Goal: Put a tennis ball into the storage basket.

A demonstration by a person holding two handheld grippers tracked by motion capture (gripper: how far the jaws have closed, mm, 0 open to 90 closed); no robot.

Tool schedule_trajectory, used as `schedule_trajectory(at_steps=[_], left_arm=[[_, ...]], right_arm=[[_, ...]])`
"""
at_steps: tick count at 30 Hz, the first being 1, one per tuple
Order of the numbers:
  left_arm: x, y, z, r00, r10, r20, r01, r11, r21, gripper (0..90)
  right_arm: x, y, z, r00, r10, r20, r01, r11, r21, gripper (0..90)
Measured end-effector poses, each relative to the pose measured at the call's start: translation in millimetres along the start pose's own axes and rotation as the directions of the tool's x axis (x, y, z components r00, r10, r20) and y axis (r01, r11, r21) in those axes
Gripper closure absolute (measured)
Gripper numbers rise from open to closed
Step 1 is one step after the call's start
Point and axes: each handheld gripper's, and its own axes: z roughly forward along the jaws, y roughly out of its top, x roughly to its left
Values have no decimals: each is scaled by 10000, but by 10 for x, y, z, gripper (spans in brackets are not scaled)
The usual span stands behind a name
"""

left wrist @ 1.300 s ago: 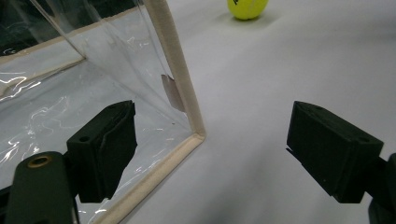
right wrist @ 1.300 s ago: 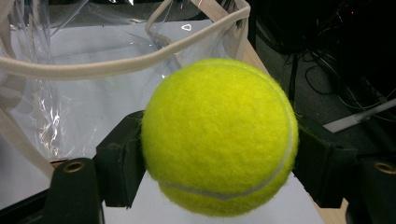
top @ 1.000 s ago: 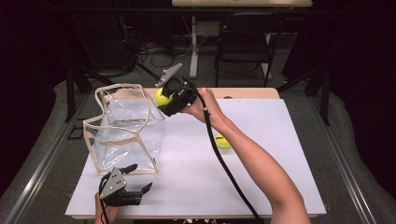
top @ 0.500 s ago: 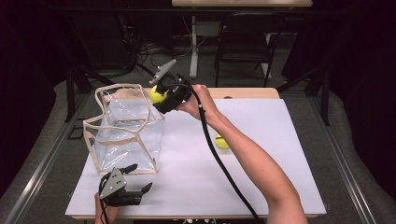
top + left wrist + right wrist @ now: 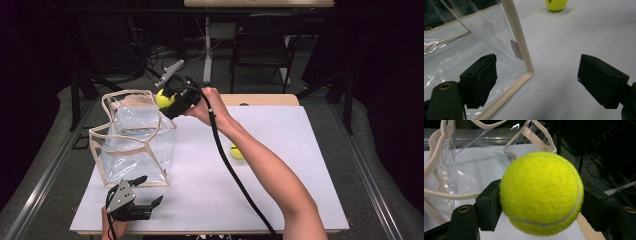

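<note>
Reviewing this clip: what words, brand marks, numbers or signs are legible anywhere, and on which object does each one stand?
Loose yellow tennis ball on the white table: dark printed letters at the picture's top edge, cut off, unreadable.
Yellow tennis ball clamped in the right gripper: no print on the side shown, just the white seam.
Clear plastic bag with beige trim: a small pale tab by its corner seam, no readable text.
Nothing else carries lettering.
</note>
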Motion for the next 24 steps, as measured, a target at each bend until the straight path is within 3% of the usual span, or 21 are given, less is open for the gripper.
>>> schedule_trajectory(at_steps=[24], left_arm=[[2,-2,-5,10000,-28,27,28,10000,-45,159]], right_arm=[[115,239,129,9993,-375,-83,375,9993,49,262]])
